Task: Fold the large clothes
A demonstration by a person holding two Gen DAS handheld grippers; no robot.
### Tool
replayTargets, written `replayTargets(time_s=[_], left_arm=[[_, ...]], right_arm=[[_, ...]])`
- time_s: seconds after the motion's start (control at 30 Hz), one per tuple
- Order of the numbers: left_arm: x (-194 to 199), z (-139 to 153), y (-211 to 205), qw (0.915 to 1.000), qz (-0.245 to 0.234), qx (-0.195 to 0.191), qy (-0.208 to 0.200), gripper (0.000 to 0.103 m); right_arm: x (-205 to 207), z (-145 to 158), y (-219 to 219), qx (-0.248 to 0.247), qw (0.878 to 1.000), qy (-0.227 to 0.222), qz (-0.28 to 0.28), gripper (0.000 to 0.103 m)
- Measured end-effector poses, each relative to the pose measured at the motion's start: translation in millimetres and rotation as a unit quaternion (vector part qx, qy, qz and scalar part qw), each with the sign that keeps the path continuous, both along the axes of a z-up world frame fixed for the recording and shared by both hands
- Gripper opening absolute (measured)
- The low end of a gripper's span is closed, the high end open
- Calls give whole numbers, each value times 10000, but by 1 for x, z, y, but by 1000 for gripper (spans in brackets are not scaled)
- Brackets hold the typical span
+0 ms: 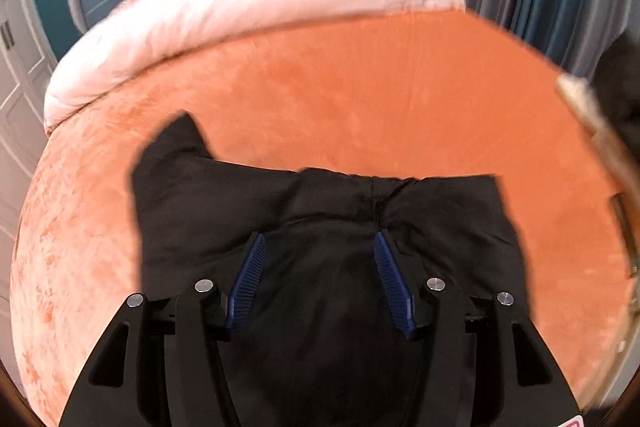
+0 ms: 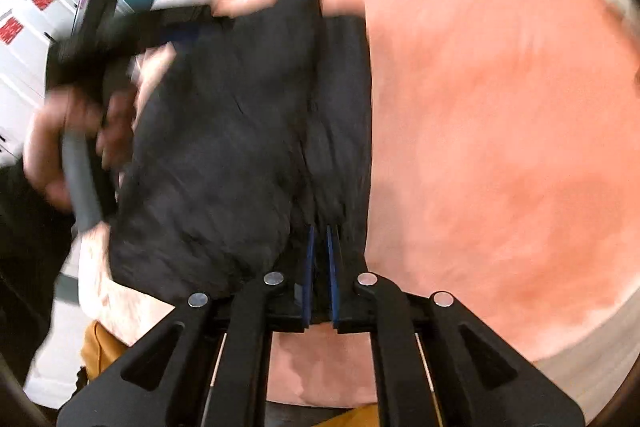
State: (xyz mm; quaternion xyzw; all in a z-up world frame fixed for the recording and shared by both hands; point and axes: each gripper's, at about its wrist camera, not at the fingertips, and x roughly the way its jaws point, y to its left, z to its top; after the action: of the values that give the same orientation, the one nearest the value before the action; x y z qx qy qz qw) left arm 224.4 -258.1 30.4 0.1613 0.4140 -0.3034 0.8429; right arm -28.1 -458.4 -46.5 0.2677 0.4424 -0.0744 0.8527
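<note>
The left hand-held gripper (image 1: 319, 245) holds its blue fingers (image 1: 250, 279) spread wide apart, pointing forward and down. The right hand-held gripper (image 2: 321, 247) has its fingers nearly together, pinching dark cloth. A bare hand (image 2: 52, 143) grips the left handle.

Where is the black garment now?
The black garment lies on the orange bedcover, below the pink pillow; the right gripper pinches its near edge.

Two wrist views, close over a bed (image 1: 400, 99)

Each looks forward and down along its fingers; both share the black garment (image 1: 320, 219) and orange cover.
</note>
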Motion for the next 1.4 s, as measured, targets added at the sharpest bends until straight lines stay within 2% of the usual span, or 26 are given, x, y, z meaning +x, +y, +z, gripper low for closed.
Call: replayTargets(time_s=[0.07,0.13,0.23,0.27,0.33,0.43,0.5,0.57,0.63,0.77,0.9,1.07,1.2,1.3,1.33,1.37,1.4], left_arm=[[-9,23,33,9997,97,-246,-3,57],[-18,36,65,9994,204,-280,30,58],[-27,36,104,9974,389,-419,450,58],[-32,29,118,9954,450,-447,716,58],[-43,20,124,9939,471,-407,909,58],[-56,0,125,9932,415,-237,1057,58],[-60,-16,122,9919,414,-137,1197,58],[-63,-23,120,9924,451,-179,1130,61],[-67,-27,117,9940,414,-146,1003,65],[-73,-35,106,9960,395,-40,799,73],[-69,-43,100,9959,466,-77,769,80],[-71,-48,94,9973,431,24,597,83],[-69,-52,95,9972,476,47,568,89],[-56,-48,111,9926,634,-243,1007,89],[-51,-43,124,9887,768,-413,1221,89],[-48,-38,136,9857,934,-575,1278,88],[-46,-34,146,9836,1066,-705,1270,87]], right_arm=[[5,39,-3,-247,9991,-344,-20,6],[21,71,3,-514,9971,-543,144,6],[53,89,19,-889,9928,-612,518,4],[61,84,24,-982,9918,-576,579,4],[86,73,22,-1035,9922,-400,573,4],[112,50,3,-915,9954,-140,247,4],[114,29,-1,-812,9967,50,84,4],[124,-7,-8,-584,9976,378,-16,0],[125,-33,-9,-456,9978,490,26,0],[119,-52,-10,-287,9988,373,-103,0],[111,-65,-19,73,9996,186,-223,0],[100,-77,-36,682,9972,-53,-306,0],[96,-74,-32,560,9979,-86,-304,0],[87,-47,-24,179,9994,-28,-299,0],[77,-31,-21,64,9994,-88,-325,3],[68,-21,-19,50,9992,-210,-342,15],[55,-10,-20,45,9985,-377,-388,40]])
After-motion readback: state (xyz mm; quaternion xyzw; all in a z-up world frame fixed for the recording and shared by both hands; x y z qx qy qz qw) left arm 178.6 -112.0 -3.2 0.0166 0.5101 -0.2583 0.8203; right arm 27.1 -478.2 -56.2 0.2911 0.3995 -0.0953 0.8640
